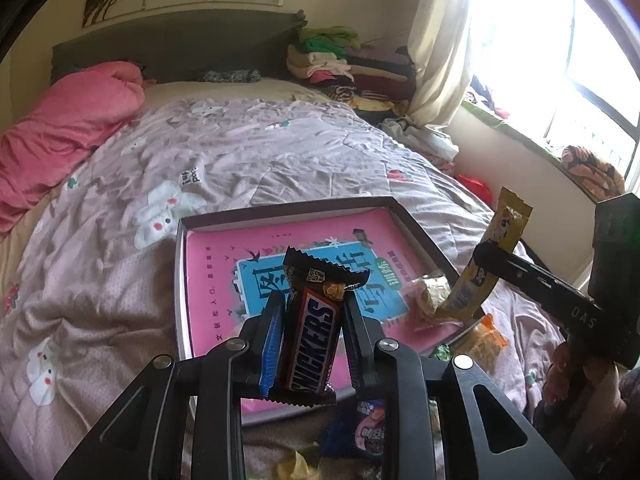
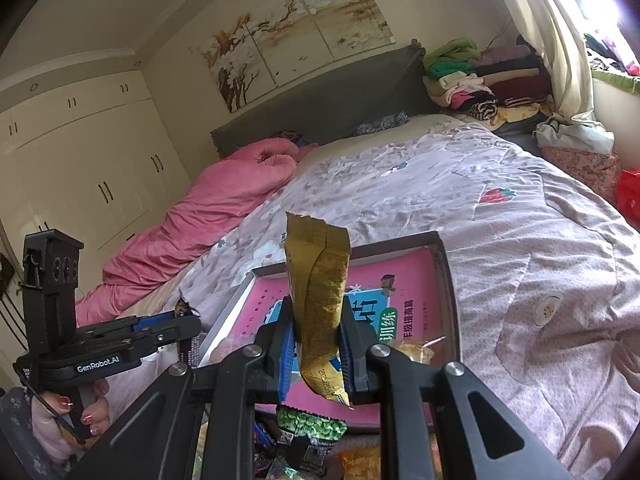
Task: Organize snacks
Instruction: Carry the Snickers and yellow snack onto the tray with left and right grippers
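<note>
Both cameras sit just behind their own jaws, looking forward and slightly down across the bed (image 1: 280,152) toward the headboard (image 2: 320,92). The left wrist view is close over the shallow box (image 1: 182,280), window (image 1: 560,60) at its right. The right wrist view looks from farther right, taking in the wardrobe (image 2: 80,160). Both share the box (image 2: 450,280), the bed and the wall painting (image 2: 300,28), and each catches the other gripper at its edge.

The chocolate bar (image 1: 310,336) hides the middle of the pink book (image 1: 224,280) in the tray (image 1: 178,300). Below the tray, the snack pile (image 2: 316,440) is cut off by the picture's bottom edge and half covered by the tongs' black frame; its labels are too small to read. The window (image 1: 560,40) right of the tray is washed out by glare.
</note>
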Action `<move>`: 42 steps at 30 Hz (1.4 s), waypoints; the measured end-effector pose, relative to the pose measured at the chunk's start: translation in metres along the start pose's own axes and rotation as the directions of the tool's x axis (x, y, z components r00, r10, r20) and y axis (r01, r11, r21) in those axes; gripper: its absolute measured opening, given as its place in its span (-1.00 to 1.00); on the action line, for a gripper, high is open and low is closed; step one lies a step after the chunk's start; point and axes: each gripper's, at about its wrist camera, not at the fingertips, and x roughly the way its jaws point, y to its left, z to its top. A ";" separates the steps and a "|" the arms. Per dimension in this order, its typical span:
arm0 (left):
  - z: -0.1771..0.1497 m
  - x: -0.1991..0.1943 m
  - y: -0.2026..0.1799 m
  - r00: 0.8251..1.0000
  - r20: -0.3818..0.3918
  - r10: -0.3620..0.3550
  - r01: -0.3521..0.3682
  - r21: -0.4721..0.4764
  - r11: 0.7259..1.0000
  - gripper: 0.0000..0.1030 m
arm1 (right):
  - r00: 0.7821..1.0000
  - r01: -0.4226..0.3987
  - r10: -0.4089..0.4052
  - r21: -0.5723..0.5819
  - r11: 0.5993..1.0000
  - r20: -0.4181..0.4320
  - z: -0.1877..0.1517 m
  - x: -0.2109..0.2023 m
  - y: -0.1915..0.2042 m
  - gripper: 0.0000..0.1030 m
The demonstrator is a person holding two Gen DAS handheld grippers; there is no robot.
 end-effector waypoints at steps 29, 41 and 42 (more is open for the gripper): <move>-0.022 0.056 0.001 0.993 -0.113 -0.018 0.017 -0.011 1.000 -0.45 | 0.979 -0.058 0.080 0.121 0.991 -0.186 -0.021 0.054 -0.019 -0.62; -0.026 0.062 -0.003 0.990 -0.135 -0.028 0.028 -0.005 1.000 -0.45 | 0.972 -0.014 0.046 0.137 0.990 -0.231 -0.027 0.063 -0.025 -0.59; -0.027 0.063 -0.004 0.990 -0.140 -0.029 0.029 -0.003 1.000 -0.44 | 0.972 -0.001 0.032 0.134 0.991 -0.234 -0.027 0.064 -0.026 -0.59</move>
